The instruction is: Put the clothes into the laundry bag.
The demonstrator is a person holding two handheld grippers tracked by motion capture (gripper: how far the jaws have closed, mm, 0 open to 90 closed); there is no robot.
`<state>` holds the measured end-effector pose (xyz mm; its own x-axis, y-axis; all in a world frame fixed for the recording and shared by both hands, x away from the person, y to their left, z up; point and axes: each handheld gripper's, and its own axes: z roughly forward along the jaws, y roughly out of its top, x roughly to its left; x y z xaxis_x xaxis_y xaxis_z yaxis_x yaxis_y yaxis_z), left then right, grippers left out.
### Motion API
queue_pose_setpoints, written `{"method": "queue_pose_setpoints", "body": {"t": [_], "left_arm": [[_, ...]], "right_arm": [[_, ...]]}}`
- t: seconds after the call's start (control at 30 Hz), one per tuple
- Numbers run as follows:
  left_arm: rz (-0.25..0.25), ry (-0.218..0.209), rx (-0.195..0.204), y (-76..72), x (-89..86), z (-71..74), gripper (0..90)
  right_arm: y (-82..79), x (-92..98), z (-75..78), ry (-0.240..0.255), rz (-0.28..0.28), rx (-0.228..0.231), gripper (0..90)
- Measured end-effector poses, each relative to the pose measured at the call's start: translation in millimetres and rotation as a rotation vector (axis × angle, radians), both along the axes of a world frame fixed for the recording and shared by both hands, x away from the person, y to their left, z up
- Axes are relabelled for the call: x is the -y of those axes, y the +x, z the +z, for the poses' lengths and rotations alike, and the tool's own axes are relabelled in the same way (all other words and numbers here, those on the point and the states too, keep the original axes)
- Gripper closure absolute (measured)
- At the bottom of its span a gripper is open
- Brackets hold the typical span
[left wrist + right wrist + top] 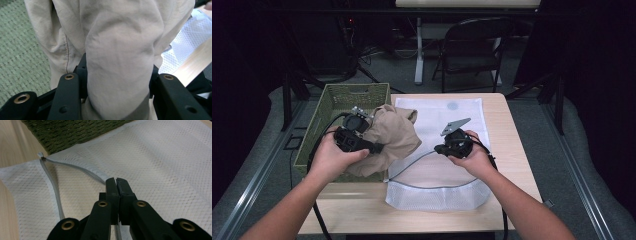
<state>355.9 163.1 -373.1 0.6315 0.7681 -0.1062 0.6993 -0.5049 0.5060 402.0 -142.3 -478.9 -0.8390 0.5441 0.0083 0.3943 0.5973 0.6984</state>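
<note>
From the high view, a person stands at a wooden table (pixel 507 150) with a gripper in each hand. The left gripper (pixel 377 148) clamps a bunched beige garment (pixel 394 135), which hangs over the edge of a green woven basket (pixel 337 97) and touches a white mesh laundry bag (pixel 447 190) lying flat beside it. The right gripper (pixel 438 149) hovers low over the bag.

In the left gripper view, the jaws squeeze a thick fold of the garment (pixel 120 62).

In the right gripper view, the right gripper (pixel 116 182) has its jaws pressed together, apparently pinching the bag's grey zipper edge (pixel 75 167).
</note>
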Motion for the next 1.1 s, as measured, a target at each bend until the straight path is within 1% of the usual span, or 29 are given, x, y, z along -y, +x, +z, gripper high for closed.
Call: {"method": "queue_pose_setpoints", "body": {"t": [0.07,0.2,0.33,0.47,0.7,0.83,0.9,0.93,1.1], "left_arm": [[-0.009,-0.001,-0.003,-2.9,0.7,-1.6,56.2],[-0.02,-0.018,-0.005,-8.2,1.0,-4.7,56.2],[-0.027,-0.025,-0.005,-11.4,1.1,-6.4,56.2],[-0.043,-0.021,-0.007,-16.4,3.8,-7.9,56.3],[-0.064,-0.023,-0.005,-22.4,9.4,-9.7,56.3],[-0.076,-0.02,-0.011,-24.1,12.4,-11.7,56.3],[-0.085,-0.02,-0.012,-25.4,14.6,-13.2,56.3],[-0.087,-0.021,-0.013,-25.7,15.2,-13.8,56.3],[-0.095,-0.025,-0.019,-27.5,18.3,-17.7,56.4]], "right_arm": [[0.8,-0.1,0.6,-0.003,0.001,0.0,88.5],[3.2,-0.3,2.2,0.008,-0.011,0.001,88.6],[5.6,-0.3,5.2,0.006,-0.009,0.002,88.5],[9.7,-1.6,8.7,0.015,-0.017,0.009,88.6],[17.4,-3.1,10.6,0.016,-0.028,0.01,88.6],[20.4,-4.3,11.9,0.013,-0.029,0.014,88.6],[23.5,-5.5,12.6,0.026,-0.04,0.015,88.6],[24.7,-5.4,12.8,0.019,-0.041,0.015,88.6],[29.7,-6.5,12.5,0.019,-0.054,0.013,88.6]]}}
